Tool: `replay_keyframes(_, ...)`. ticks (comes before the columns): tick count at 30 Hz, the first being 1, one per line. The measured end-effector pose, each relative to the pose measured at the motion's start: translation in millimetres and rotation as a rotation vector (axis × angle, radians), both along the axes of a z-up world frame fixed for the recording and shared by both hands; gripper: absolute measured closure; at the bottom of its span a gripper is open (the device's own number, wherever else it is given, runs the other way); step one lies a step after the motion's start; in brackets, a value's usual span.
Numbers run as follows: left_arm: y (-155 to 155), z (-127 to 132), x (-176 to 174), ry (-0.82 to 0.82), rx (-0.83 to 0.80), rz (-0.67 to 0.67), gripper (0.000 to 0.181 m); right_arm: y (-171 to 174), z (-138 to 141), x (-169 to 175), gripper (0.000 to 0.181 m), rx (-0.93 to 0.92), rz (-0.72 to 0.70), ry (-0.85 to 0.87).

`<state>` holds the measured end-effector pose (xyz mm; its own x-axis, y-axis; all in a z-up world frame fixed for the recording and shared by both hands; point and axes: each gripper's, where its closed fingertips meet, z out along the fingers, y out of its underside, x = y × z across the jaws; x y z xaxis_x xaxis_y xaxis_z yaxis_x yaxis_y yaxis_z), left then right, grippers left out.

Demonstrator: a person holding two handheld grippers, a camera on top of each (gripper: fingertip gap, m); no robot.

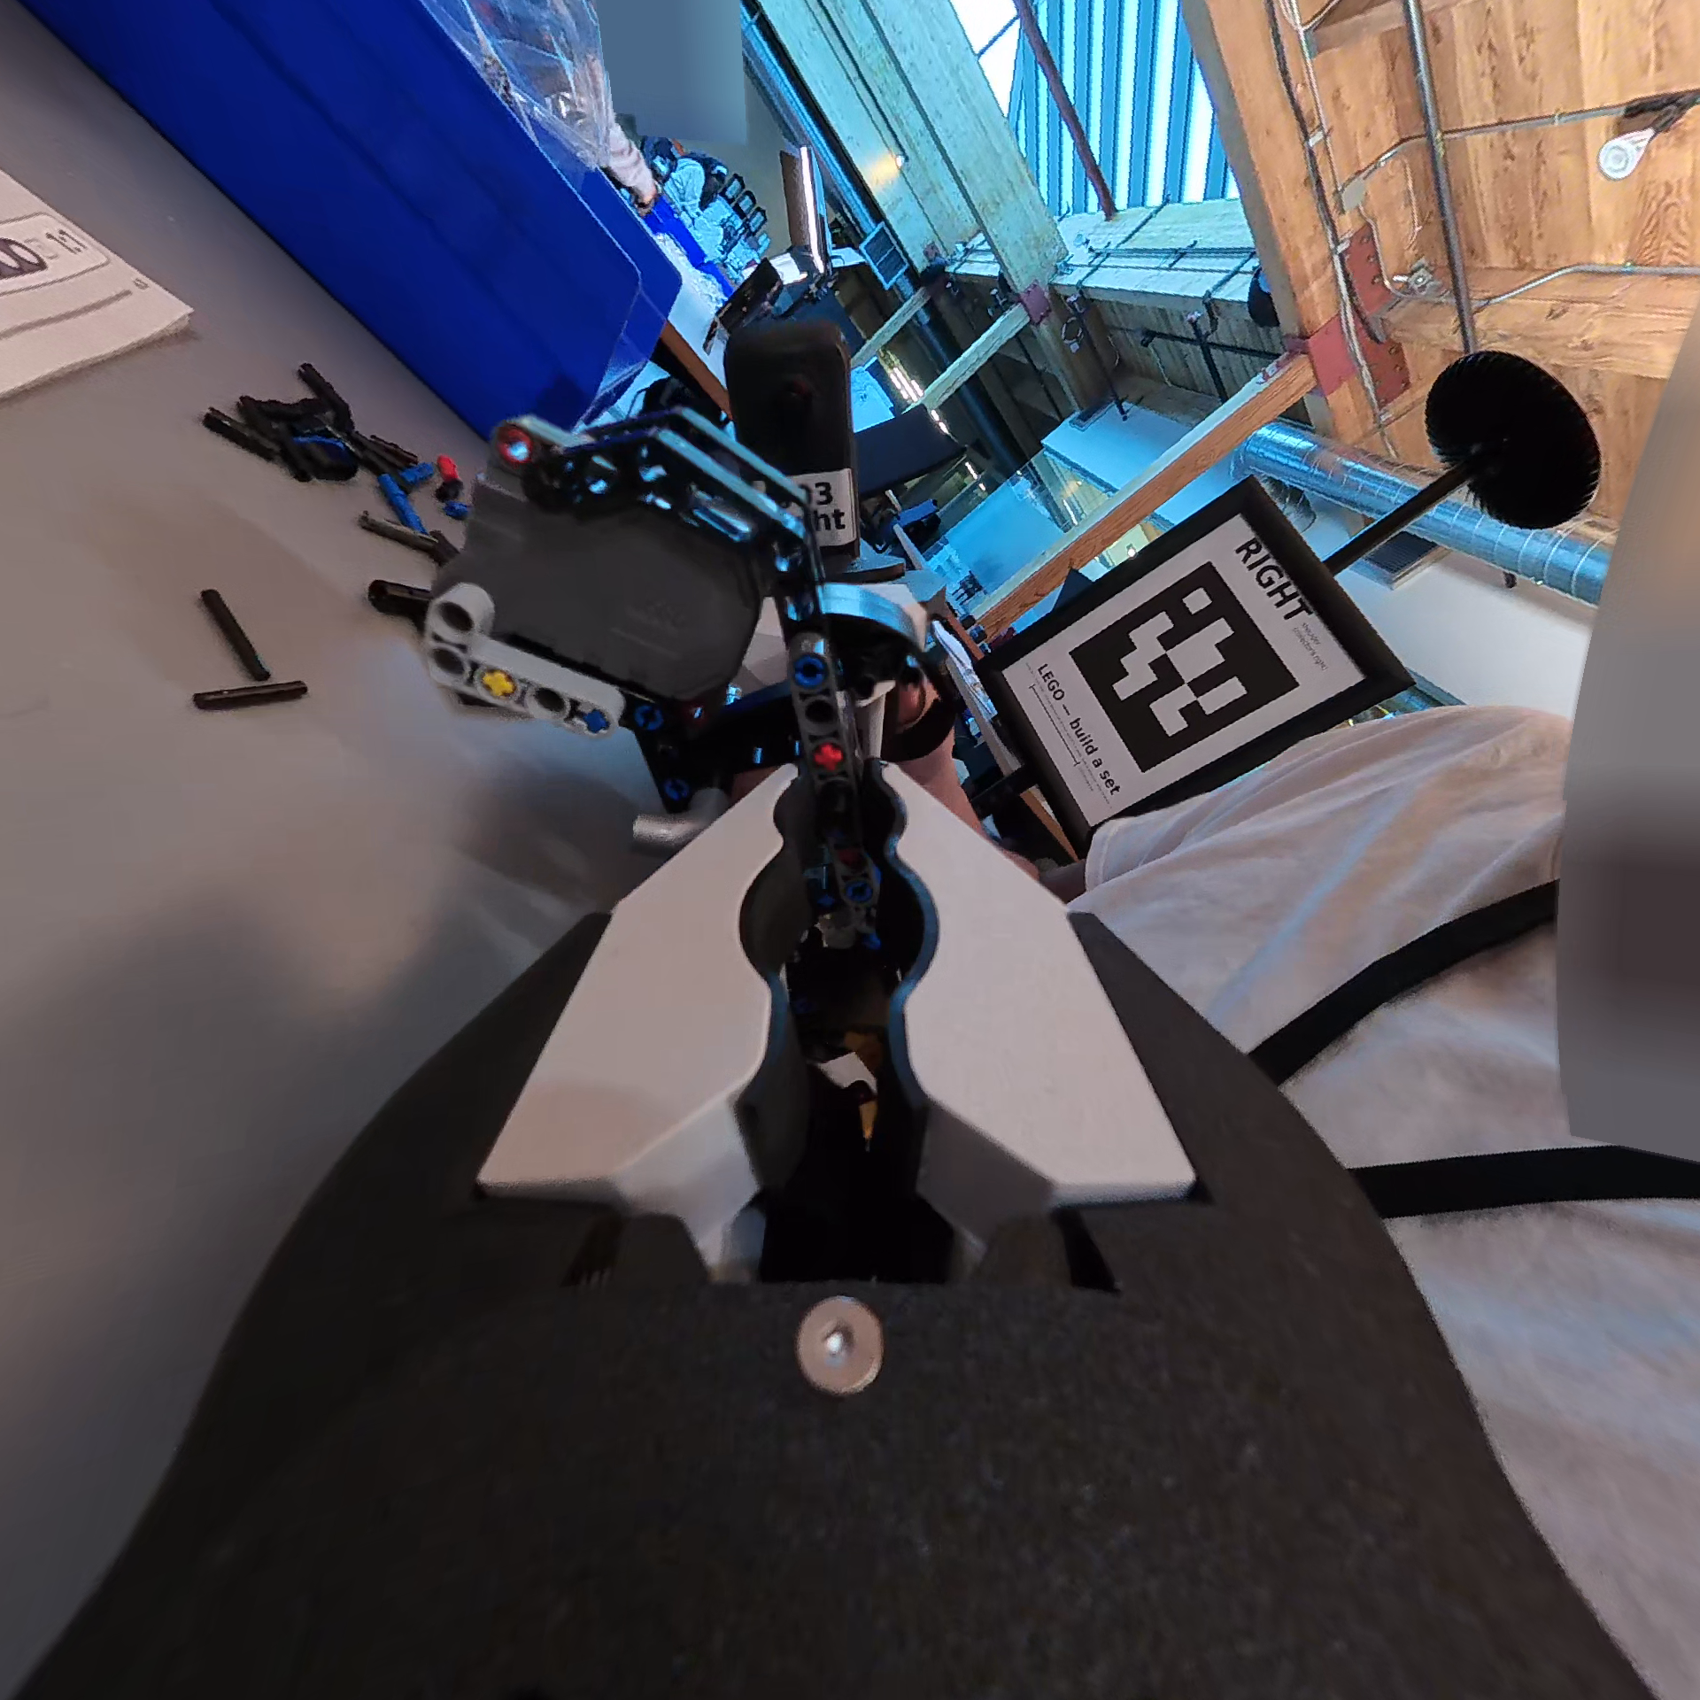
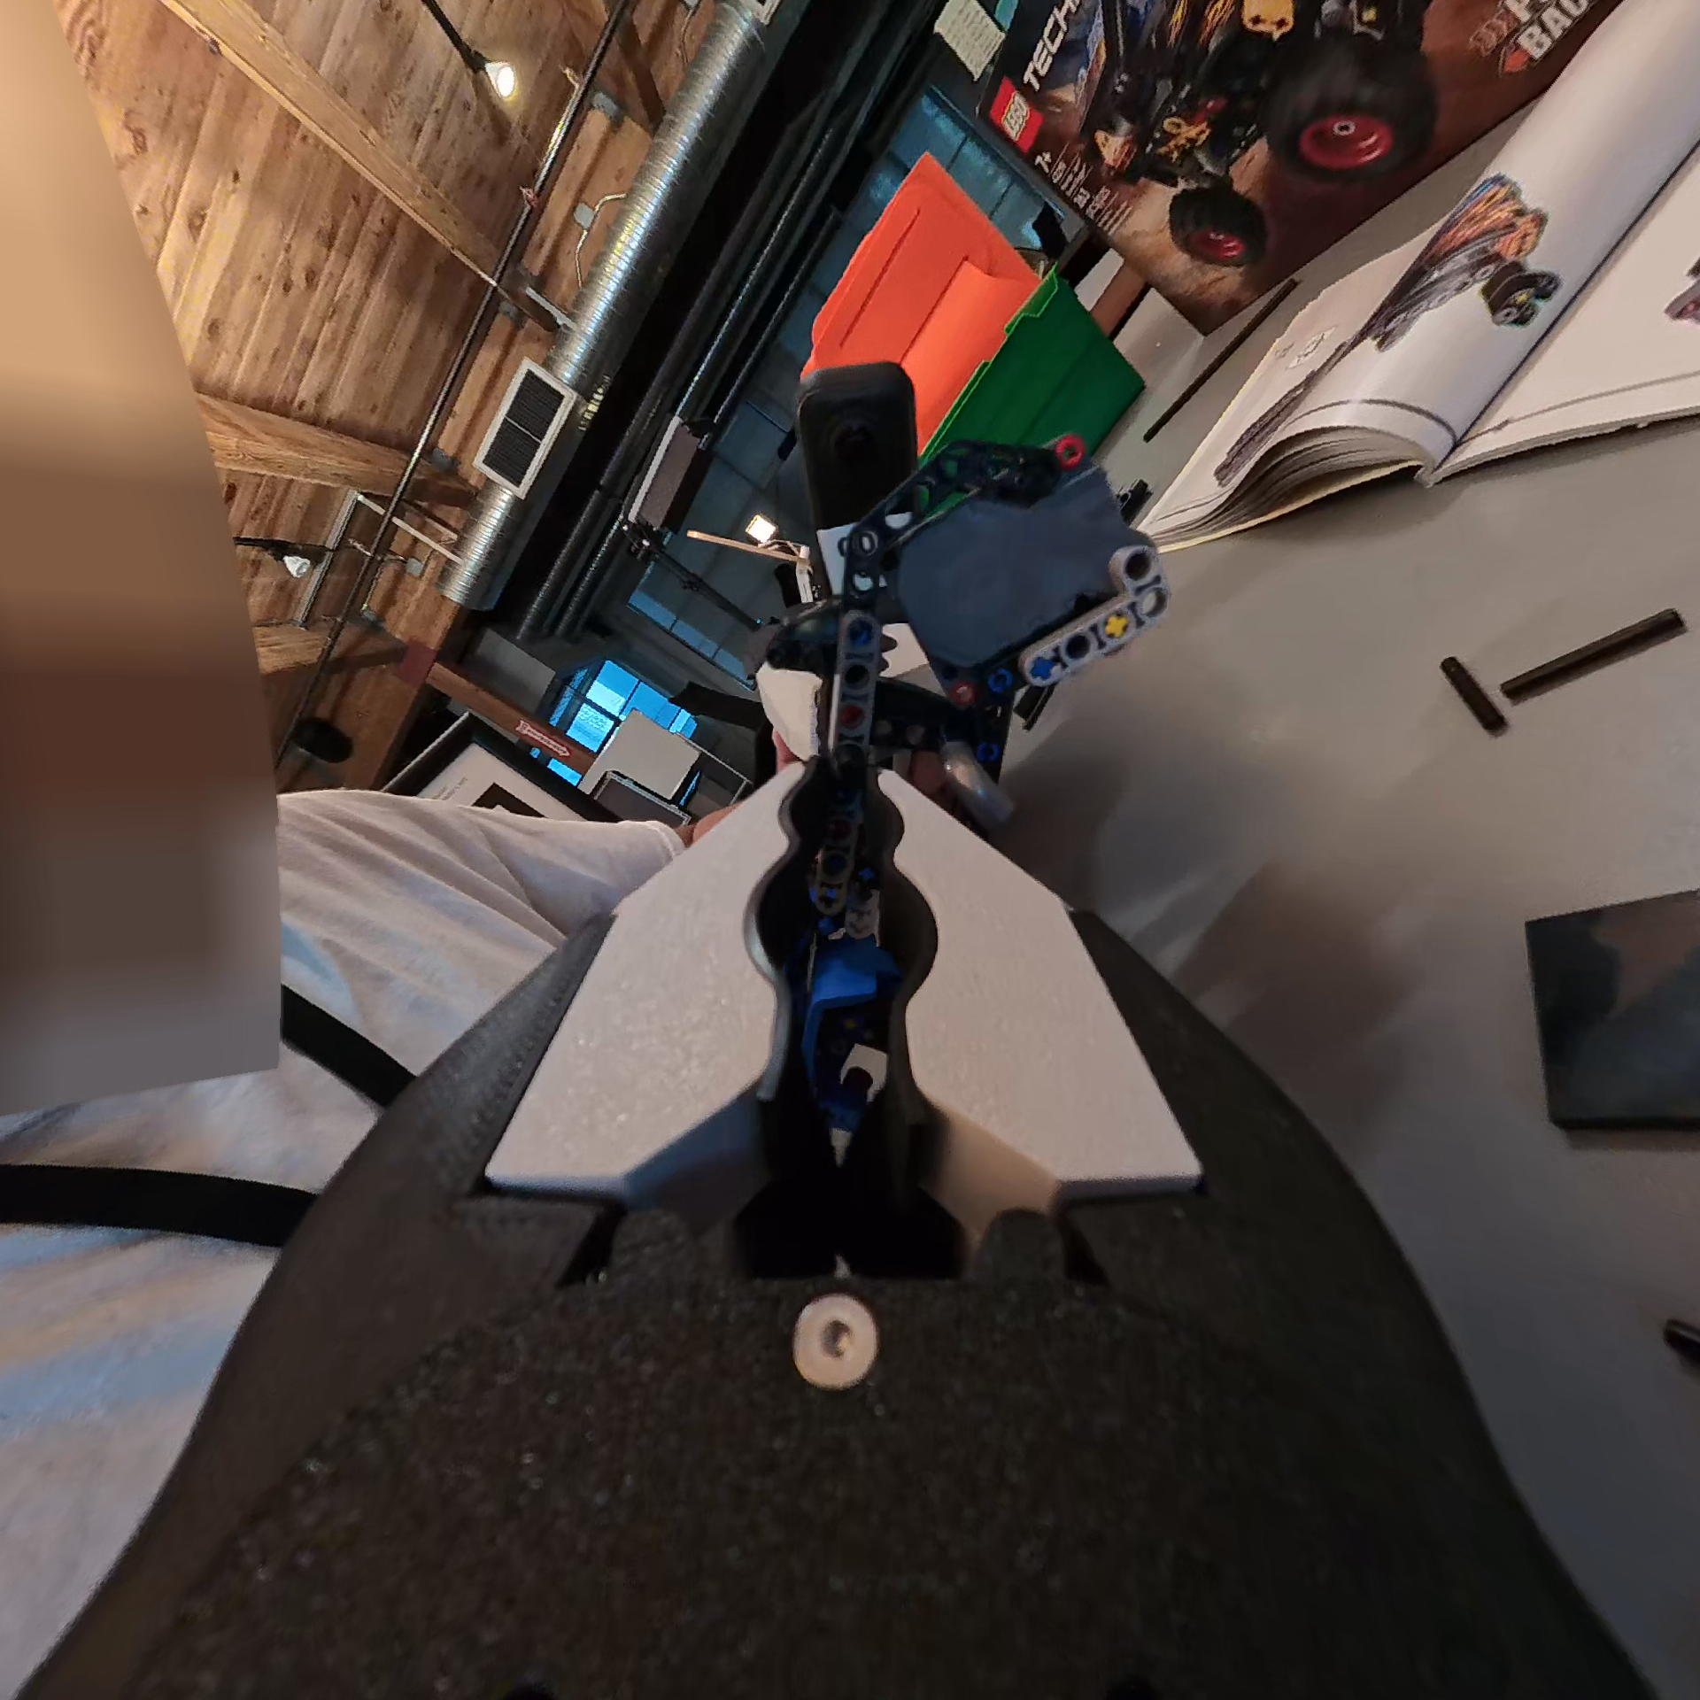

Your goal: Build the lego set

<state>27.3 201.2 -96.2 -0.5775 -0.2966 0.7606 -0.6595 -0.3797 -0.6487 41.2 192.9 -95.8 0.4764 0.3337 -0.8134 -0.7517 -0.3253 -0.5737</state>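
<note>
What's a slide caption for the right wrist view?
Right gripper jaws shut on a partly built lego assembly, held above the grey table beside an open instruction booklet.

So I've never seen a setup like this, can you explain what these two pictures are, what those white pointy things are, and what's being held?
There is no robot arm here. A person holds a hand-held clamp in each hand, and each clamp carries a camera that looks forward along its two white fingers. One picture comes from the left tongs, the other from the right tongs, so you see the same thing from opposite sides.

Both tongs are shut on the half-built dark grey and black lego model, raised above the grey table. Each grips a black holed beam of it.

On the table lie a pile of loose black and blue pins, two black rods and an open white instruction booklet. A blue plastic bin and the set's printed box stand behind.
</note>
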Motion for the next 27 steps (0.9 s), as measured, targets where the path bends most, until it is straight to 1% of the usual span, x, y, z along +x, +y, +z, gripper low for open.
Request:
replay_keyframes(5,-2,0,-1,-0.006,0.022,-0.005,0.176,-2,-2,-3,0.176,-0.003,0.002,-0.087)
replay_keyframes(10,-2,0,-3,-0.010,0.039,-0.020,0.176,-3,-2,-6,0.175,-0.012,0.040,-0.057)
replay_keyframes(13,-4,2,-6,-0.019,0.055,-0.046,0.176,-4,0,-10,0.176,0.000,0.096,-0.025)
replay_keyframes(17,-3,1,-7,-0.016,0.076,-0.057,0.176,-3,-1,-11,0.176,-0.005,0.097,-0.033)
replay_keyframes(21,-1,-4,-4,0.009,0.096,-0.042,0.176,0,-7,-7,0.175,-0.038,0.049,-0.075)
replay_keyframes(23,2,-4,-2,0.010,0.102,-0.026,0.175,3,-5,-3,0.176,-0.036,0.027,-0.074)
replay_keyframes(27,3,-3,-3,0.016,0.082,-0.033,0.176,3,-4,-3,0.175,-0.031,0.040,-0.050)
